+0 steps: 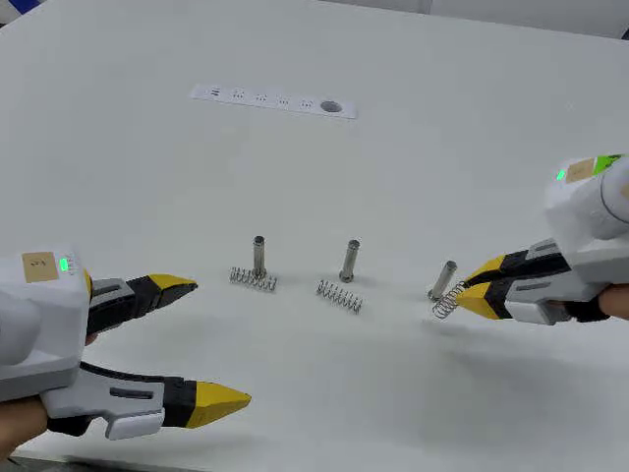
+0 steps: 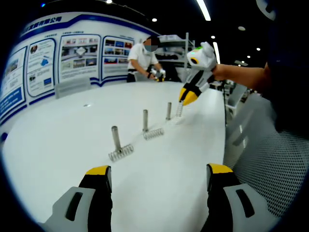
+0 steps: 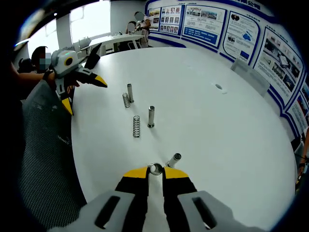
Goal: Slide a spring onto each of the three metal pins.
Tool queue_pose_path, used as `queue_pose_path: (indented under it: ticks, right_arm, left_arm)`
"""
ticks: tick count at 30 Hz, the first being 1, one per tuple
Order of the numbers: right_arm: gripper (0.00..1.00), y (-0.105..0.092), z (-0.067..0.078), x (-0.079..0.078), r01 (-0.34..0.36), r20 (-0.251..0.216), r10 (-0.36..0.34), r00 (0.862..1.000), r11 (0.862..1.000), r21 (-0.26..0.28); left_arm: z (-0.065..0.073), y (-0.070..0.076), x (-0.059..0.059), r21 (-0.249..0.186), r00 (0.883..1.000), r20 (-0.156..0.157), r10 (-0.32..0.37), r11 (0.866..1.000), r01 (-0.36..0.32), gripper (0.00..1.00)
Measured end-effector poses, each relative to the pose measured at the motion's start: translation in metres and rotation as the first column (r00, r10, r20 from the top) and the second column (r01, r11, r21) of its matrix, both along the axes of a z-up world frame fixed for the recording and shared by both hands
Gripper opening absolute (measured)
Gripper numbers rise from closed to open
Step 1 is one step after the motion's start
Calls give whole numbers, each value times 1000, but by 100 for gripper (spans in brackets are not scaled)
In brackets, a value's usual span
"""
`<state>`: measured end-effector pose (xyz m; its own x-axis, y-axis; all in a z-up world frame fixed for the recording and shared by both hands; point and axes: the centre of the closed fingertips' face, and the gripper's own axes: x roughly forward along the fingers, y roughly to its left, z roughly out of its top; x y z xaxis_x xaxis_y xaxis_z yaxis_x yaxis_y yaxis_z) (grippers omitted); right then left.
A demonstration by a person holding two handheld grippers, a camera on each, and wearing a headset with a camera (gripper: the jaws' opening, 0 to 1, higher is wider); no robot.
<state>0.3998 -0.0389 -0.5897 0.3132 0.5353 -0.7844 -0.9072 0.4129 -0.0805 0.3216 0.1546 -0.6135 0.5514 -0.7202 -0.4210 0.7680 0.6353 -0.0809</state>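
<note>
The right hand-held gripper (image 1: 470,293) pinches a thin silver coil spring (image 1: 447,300) beside the rightmost pin (image 1: 443,280); the left spring (image 1: 253,279) and middle spring (image 1: 339,296) lie flat on the white counter (image 1: 413,167) by the upright left pin (image 1: 258,256) and middle pin (image 1: 350,260); the left hand-held gripper (image 1: 222,342) gapes empty.

spring (image 3: 155,168) mostly hidden inside the right claw (image 3: 155,173)

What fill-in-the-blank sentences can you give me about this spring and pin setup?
___ metal pins stand on the table.
___ springs lie flat beside pins.
The right gripper is shut on a ___.
The left gripper holds its jaws ___.
Missing words: three, two, spring, open.
</note>
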Motion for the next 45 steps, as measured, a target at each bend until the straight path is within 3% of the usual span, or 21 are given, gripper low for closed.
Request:
queue_pose_path:
  ticks: [10, 14, 25, 37, 45]
  right_arm:
    - [12, 2, 37, 9, -27, 63, 29, 998, 999, -36]
    - [12, 3, 43, 16, -25, 83, 29, 996, 998, -49]
    - [12, -1, 34, 34, 0, 98, 11, 995, 993, -117]
    - [12, 0, 24, 37, -5, 68, 15, 998, 990, -143]
    - [12, 4, 20, 41, -3, 60, 11, 998, 992, -128]
  left_arm:
    - [1, 2, 2, -7, 1000, 6, 13, 1000, -13, 82]
    - [2, 2, 2, -9, 1000, 9, 14, 1000, -14, 82]
    - [3, 2, 2, -12, 1000, 14, 18, 1000, -18, 82]
    - [5, 2, 3, -18, 1000, 19, 23, 1000, -22, 82]
    - [5, 3, 3, -18, 1000, 18, 25, 1000, -25, 82]
